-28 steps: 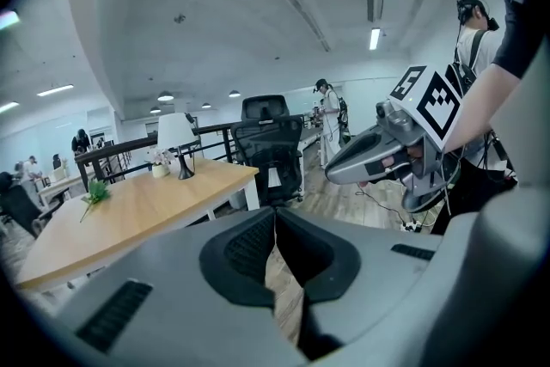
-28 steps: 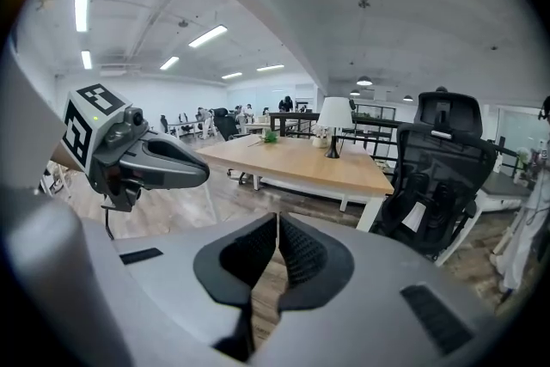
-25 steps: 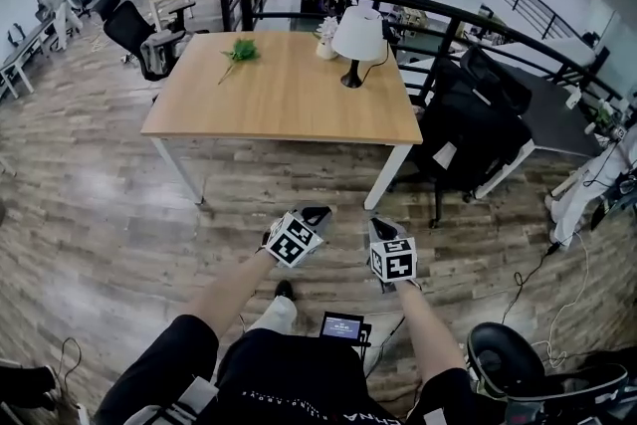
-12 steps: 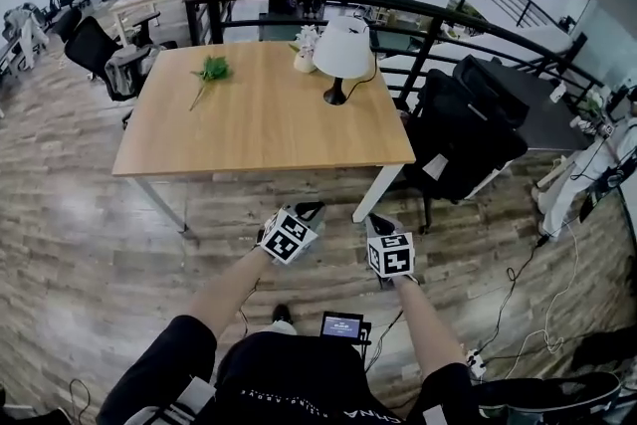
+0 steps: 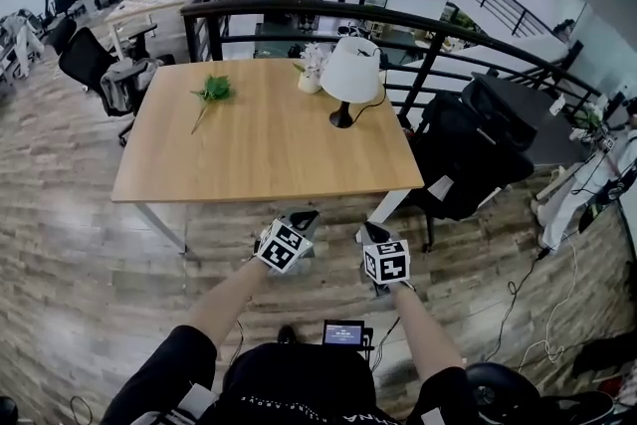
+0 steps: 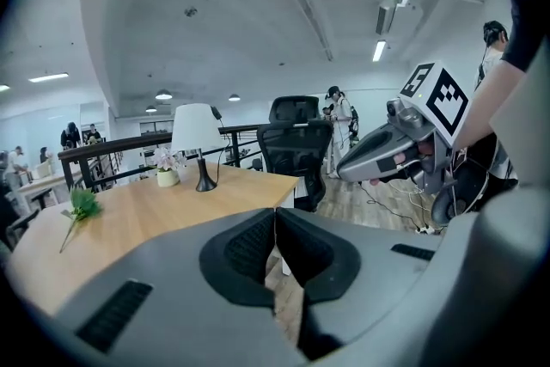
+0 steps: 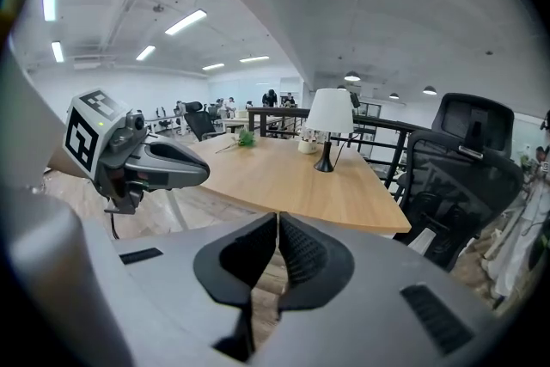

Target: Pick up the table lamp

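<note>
**Table approached, lamp not yet reached**

Since the earlier pictures the table (image 5: 269, 144) has been brought nearer in the head view, and its front edge is now seen just ahead of both grippers. Beside its right end a black office chair (image 5: 468, 154) is placed. The table lamp (image 5: 351, 75), with white shade and dark foot, is standing upright at the far side of the table, close to the railing and well apart from the grippers. The left gripper (image 5: 304, 215) and the right gripper (image 5: 370, 232) are held side by side, low over the floor. Just beside the lamp a small flower pot (image 5: 311, 80) is seen, and further left a green sprig (image 5: 214, 92) is lying on the wood.

Of the task, only the approach is judged to be under way. The lamp is untouched; reaching, opening, gripping and lifting are all left.

In the head view mostly the marker cubes are shown, not the pads. In the gripper views both pairs of jaws are seen pressed together, with nothing held between them. Only from above is the cord at the lamp foot made out.
</note>
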